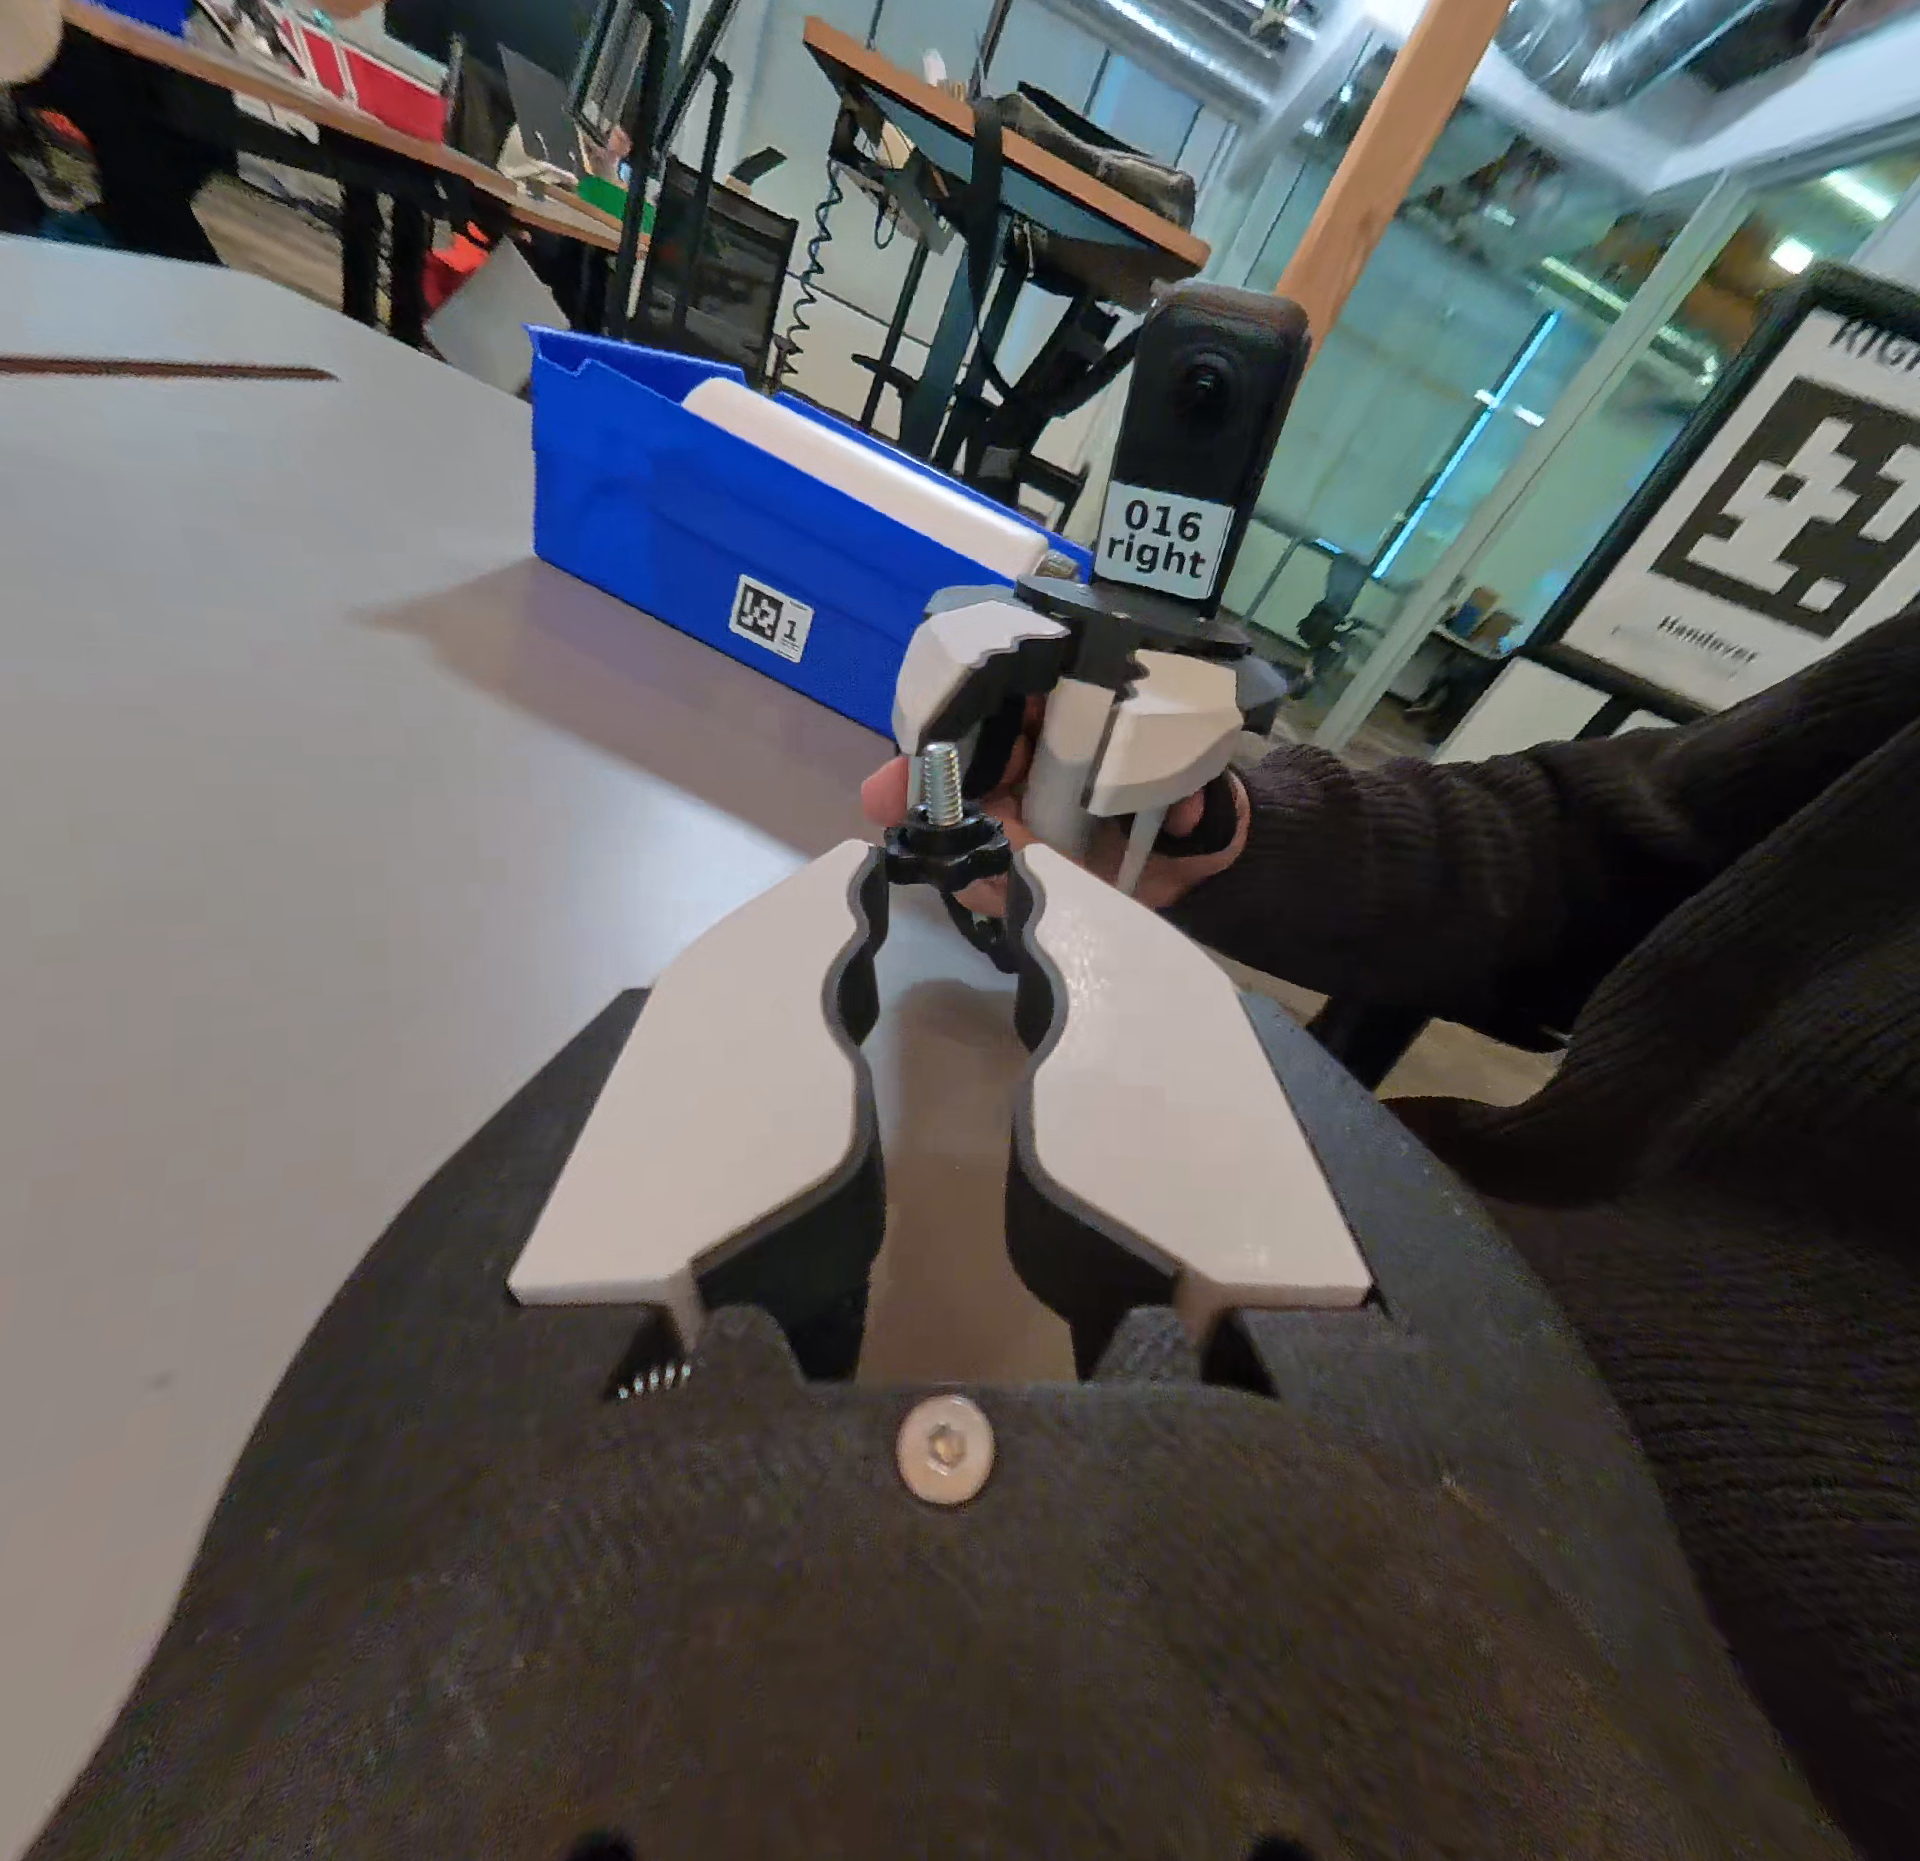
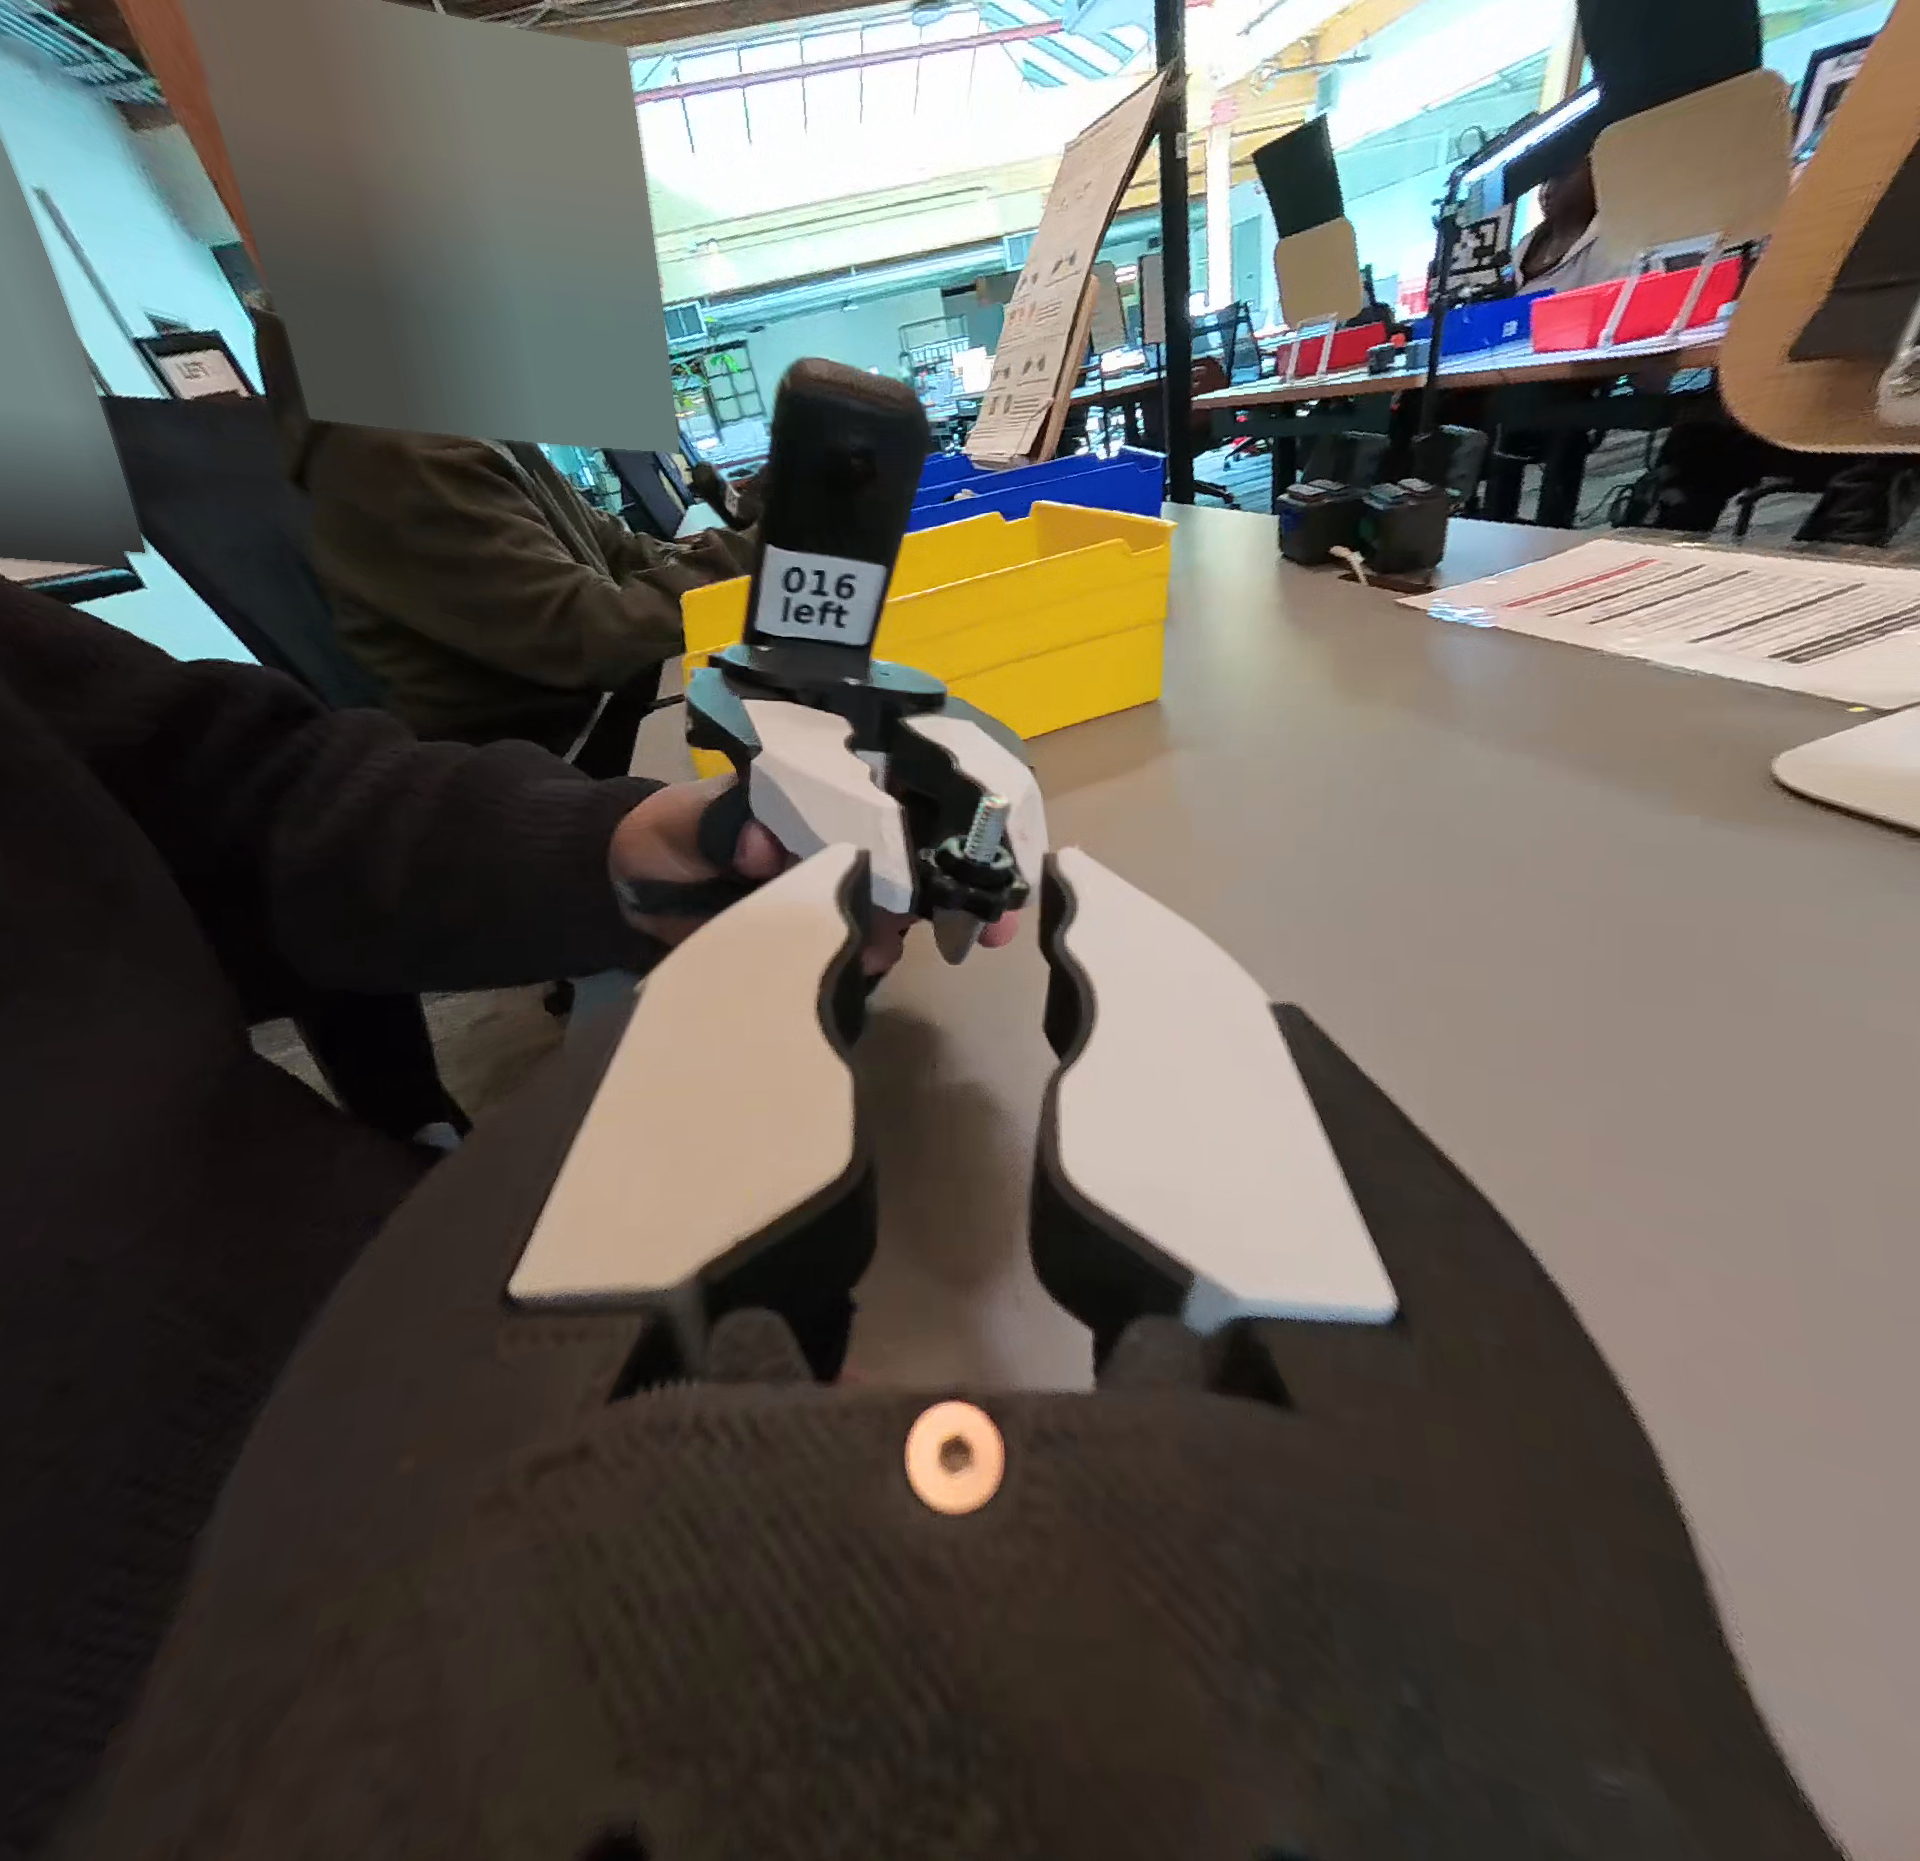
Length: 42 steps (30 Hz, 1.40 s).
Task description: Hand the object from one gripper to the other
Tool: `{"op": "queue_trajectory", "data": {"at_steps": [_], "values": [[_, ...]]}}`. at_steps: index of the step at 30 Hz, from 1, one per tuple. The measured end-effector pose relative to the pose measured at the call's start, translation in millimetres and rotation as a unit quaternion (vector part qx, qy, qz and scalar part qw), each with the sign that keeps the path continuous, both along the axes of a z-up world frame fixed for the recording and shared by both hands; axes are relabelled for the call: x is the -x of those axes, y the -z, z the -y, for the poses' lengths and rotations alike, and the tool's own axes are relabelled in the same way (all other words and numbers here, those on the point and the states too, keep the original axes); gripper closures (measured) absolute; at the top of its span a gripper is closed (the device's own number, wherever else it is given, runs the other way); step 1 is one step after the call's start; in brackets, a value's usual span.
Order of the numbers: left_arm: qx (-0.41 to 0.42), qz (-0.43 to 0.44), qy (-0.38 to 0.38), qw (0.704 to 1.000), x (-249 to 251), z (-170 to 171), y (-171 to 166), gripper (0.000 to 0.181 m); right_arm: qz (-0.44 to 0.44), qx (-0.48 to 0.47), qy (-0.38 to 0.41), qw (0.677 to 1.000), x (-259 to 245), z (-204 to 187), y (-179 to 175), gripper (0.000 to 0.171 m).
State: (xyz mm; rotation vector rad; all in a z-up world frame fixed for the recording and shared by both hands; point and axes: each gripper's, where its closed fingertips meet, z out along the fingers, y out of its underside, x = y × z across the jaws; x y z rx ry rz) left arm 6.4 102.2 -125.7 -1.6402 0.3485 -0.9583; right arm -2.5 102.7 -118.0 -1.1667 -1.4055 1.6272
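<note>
- Left tongs [image 1: 948, 861]: nearly closed, with only the very tips pinching the black knob of the bolt [image 1: 943, 819]. The threaded end sticks up above the tips and is free.
- The hold looks shallow. The knob is lobed and sits at the tip edge rather than in the scalloped pads [image 1: 854, 980], so a nudge could twist it out.
- Right tongs [image 2: 956, 866]: its jaws stand apart with nothing in them. From its own camera the bolt appears between its tips or just ahead of them, but I cannot tell how deep.
- Risk: if the right tongs close on the thin thread alone, the bolt could pivot or slide through once the left tongs let go.
- Risk: the two sets of tips are crowded together. If the right closes at an angle it may strike the left tips rather than the bolt and knock it loose.
- Risk: if the left opens before the right has a firm bite, the bolt drops.
- Below both tongs is the grey table [image 1: 260, 668]. A dropped bolt would likely bounce or roll there, perhaps off the near edge by the sleeve [image 1: 1558, 876].
- Farther out, a blue bin [image 1: 675, 523] lies beyond the left tongs and a yellow bin [image 2: 1039, 616] beyond the right. Both are well clear of the exchange.
</note>
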Motion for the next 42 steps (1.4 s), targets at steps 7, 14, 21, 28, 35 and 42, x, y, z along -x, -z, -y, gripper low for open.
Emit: {"op": "queue_trajectory", "data": {"at_steps": [7, 14, 21, 28, 35, 42], "values": [[0.013, -0.002, 0.045, 0.999, -15, 6, 5, 0.160, 0.007, 0.057, -0.017, 0.998, -2, -2, -2, 0.150], [0.017, -0.010, 0.061, 0.998, -20, 8, 8, 0.160, 0.019, 0.047, -0.037, 0.998, -1, 7, 3, 0.162], [0.005, -0.001, 0.067, 0.998, -21, 10, 4, 0.160, 0.015, 0.049, -0.039, 0.998, -3, 7, 0, 0.166], [-0.004, -0.002, 0.063, 0.998, -20, 9, 4, 0.160, 0.018, 0.063, -0.035, 0.997, -3, 4, -1, 0.166], [-0.004, -0.011, 0.062, 0.998, -21, 8, 6, 0.155, 0.013, 0.073, -0.027, 0.997, -4, -1, -4, 0.166], [0.004, 0.001, 0.063, 0.998, -21, 7, 8, 0.148, -0.002, 0.084, -0.024, 0.996, -7, -4, -10, 0.166]]}}
